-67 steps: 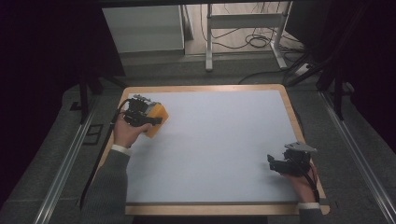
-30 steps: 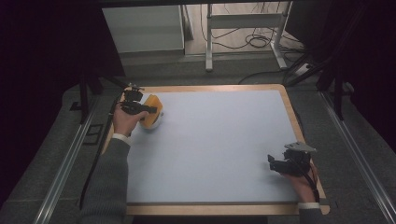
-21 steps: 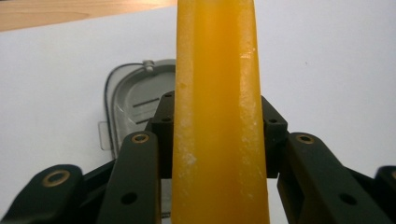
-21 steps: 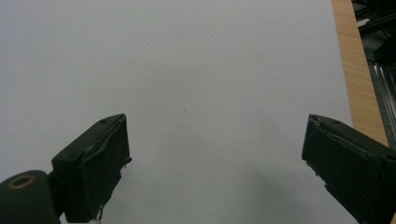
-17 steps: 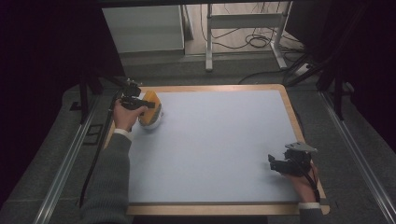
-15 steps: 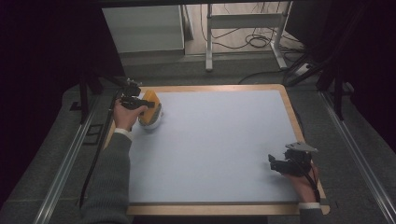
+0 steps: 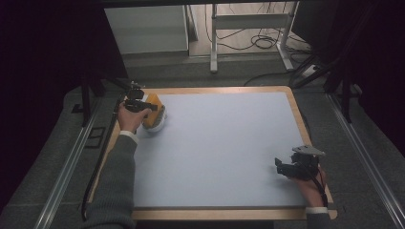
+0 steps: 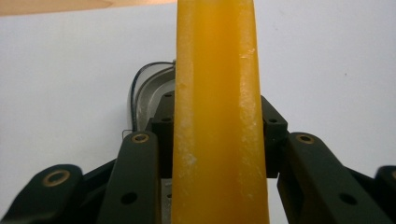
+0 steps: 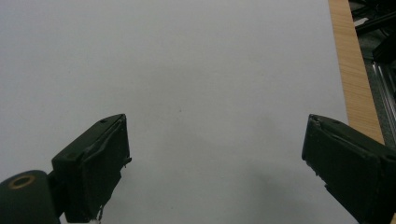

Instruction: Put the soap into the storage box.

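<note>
A flat orange slab (image 7: 154, 116) stands on edge between the jaws of my left gripper (image 7: 149, 108) at the far left corner of the table. In the left gripper view my left gripper (image 8: 217, 109) is shut on the orange slab (image 8: 217, 56), which rises up the middle of the frame. Just beyond it lies a pale grey rounded dish (image 8: 148, 93) with a dark rim, seen in the high view as the dish (image 7: 161, 125) under the slab. Whether they touch is unclear. My right gripper (image 7: 282, 167) rests near the front right, and in its own view my right gripper (image 9: 215, 172) is open over bare mat.
A light grey mat (image 7: 224, 143) covers the table inside a wooden border (image 7: 298, 119). Metal rails (image 7: 71, 157) run along both sides. Beyond the far edge stand a white cabinet (image 7: 145, 28) and a frame with cables (image 7: 258, 40).
My left gripper has carried the orange slab a little farther away and to the left, toward the table's far left corner. The right gripper has stayed put.
</note>
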